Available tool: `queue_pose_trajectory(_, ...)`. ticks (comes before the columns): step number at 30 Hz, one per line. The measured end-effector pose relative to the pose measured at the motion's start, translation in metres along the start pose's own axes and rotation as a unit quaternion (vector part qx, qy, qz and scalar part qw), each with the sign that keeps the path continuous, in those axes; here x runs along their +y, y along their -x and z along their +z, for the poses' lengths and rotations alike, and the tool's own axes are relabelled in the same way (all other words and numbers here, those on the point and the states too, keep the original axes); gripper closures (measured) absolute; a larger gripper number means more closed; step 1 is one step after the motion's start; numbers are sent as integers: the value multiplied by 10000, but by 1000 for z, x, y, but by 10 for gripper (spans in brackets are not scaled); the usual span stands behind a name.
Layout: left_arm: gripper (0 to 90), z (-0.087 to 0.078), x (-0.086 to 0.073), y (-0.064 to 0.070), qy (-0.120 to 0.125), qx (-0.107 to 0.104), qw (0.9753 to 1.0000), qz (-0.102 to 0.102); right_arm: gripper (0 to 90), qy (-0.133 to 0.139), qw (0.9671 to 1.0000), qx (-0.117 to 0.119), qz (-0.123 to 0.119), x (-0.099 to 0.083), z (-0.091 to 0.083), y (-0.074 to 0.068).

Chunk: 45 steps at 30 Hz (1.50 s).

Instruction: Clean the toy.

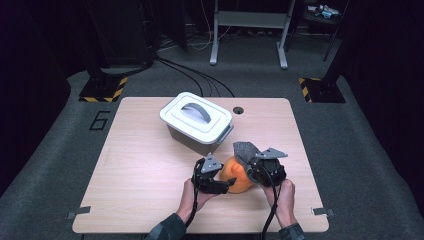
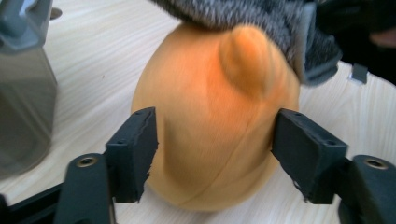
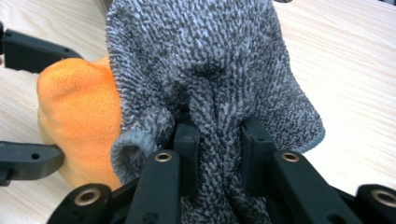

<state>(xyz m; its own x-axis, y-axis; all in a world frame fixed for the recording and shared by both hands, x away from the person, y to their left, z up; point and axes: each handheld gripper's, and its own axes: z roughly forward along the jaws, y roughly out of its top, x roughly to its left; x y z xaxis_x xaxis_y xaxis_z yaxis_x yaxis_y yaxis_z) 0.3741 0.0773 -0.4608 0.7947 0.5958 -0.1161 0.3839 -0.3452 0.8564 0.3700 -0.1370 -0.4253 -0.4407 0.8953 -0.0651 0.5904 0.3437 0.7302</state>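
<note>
orange plush toy [image 1: 237, 176] sits on the table [image 1: 145, 170] in the lower centre of the high view, between the two grippers, rounded base down and long axis roughly upright. left gripper [image 2: 215, 154] has its jaws apart, one on each flank of the toy's lower body; in the left gripper view the pads look just beside or barely touching the fabric, and contact cannot be settled (no visible dent in the plush). right gripper [image 3: 217, 140] has its jaws clamped on a fold of the grey knit cloth [image 3: 210, 70], which drapes over the toy's top on the right of the high view; whether it is a hat, sock or plain cloth cannot be told. judgement: the coming move turns on the cloth lying above and to the right of the toy, with the left jaws placed to steady the body. grey lidded box [image 1: 197, 120] stands in the upper centre of the table, well apart from both grippers, lid on, handle lying flat; contents hidden.
</note>
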Motion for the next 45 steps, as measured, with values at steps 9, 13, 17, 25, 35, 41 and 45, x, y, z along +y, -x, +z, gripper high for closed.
queue_pose_trajectory(9, 575, 9, -7, 4, -72, -108, 9996, 235, 671, 54, 10000, 26, 70, -9, 0, 4)
queue_pose_trajectory(13, 615, 7, -10, 2, -87, -161, 9995, 267, 560, 25, 9999, 110, 52, -7, 0, 9)
queue_pose_trajectory(17, 615, 5, -15, -2, -18, -267, 9994, 214, 421, 44, 9989, 387, 248, -6, 4, 18)
queue_pose_trajectory(25, 619, 4, -20, -5, 75, -284, 9994, 159, 637, 248, 9949, 871, 436, -12, 8, 22)
queue_pose_trajectory(35, 637, -3, -28, -5, 126, -367, 9991, 179, 698, 575, 9944, 518, 721, 1, -13, 35)
queue_pose_trajectory(41, 633, -4, -28, -6, 113, -376, 9991, 176, 694, 231, 9972, 662, 240, 8, -1, 12)
queue_pose_trajectory(45, 499, -9, -23, -6, 75, -342, 9993, 117, 694, 233, 9977, 595, 227, 5, 2, 7)
